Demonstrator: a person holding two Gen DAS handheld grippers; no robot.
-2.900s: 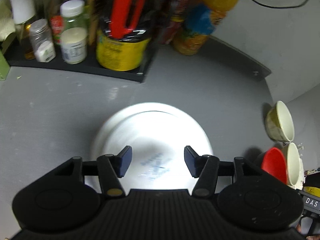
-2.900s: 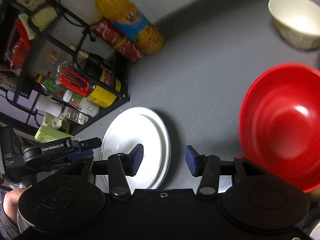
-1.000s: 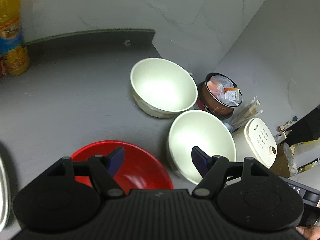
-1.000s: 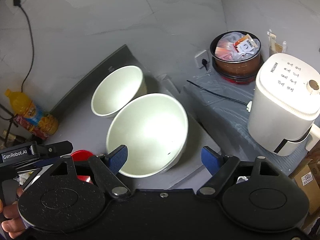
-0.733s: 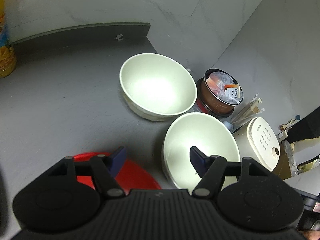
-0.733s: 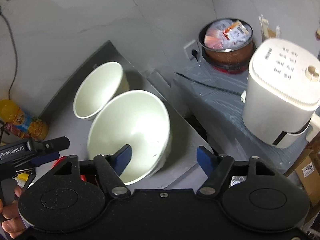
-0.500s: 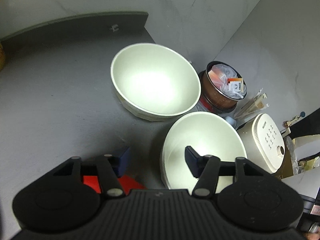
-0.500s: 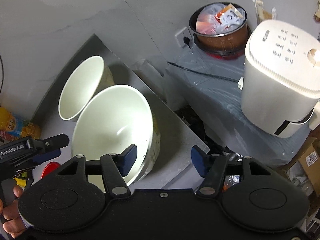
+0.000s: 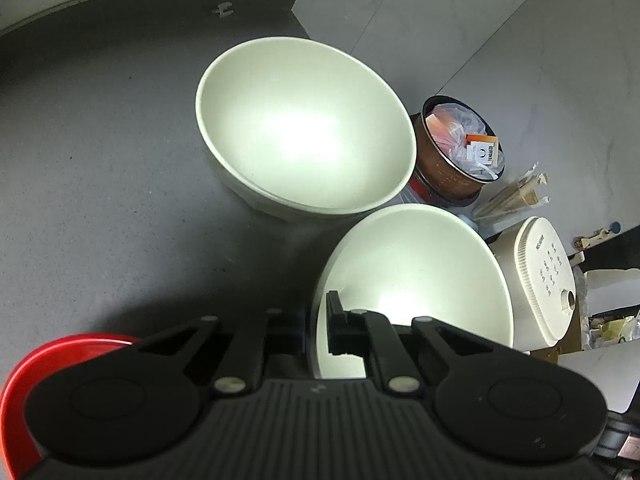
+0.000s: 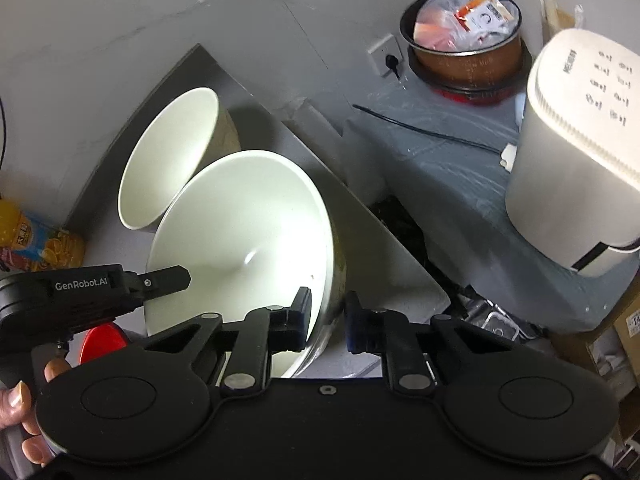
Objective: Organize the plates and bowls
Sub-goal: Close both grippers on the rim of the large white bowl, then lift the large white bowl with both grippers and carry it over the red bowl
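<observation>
At the counter's right end, two cream bowls are seen side by side, rims touching or nearly so. The far bowl [image 9: 304,128] is set back toward the wall; the near bowl [image 9: 416,280] is set at the counter's right edge [image 10: 384,240], with a drop beyond it.

Left to right in the left wrist view: a red bowl [image 9: 24,392] is cut off at the lower left corner, then open grey counter [image 9: 100,160], then the two cream bowls. The left gripper [image 9: 316,328] is closed narrow on the near bowl's left rim, one finger inside, the other outside and largely hidden in shadow.

In the right wrist view the right gripper [image 10: 326,320] is clamped narrow across the same bowl's right rim, one blue pad [image 10: 302,312] inside and one outside. The near bowl [image 10: 244,248] is thus gripped from both sides. Whether it is lifted off the counter cannot be told.

Shown only in the right wrist view: the left gripper's body [image 10: 80,292], the person's fingers [image 10: 20,400] at the lower left, a juice bottle [image 10: 36,236] at the left edge, a wall socket [image 10: 386,56] and a black cable [image 10: 424,128].

Beyond the counter edge, lower down, a brown pot [image 10: 464,44] filled with packets and a white appliance [image 10: 576,152] are placed on a grey covered surface [image 10: 440,168]. Light marbled walls are seen behind.
</observation>
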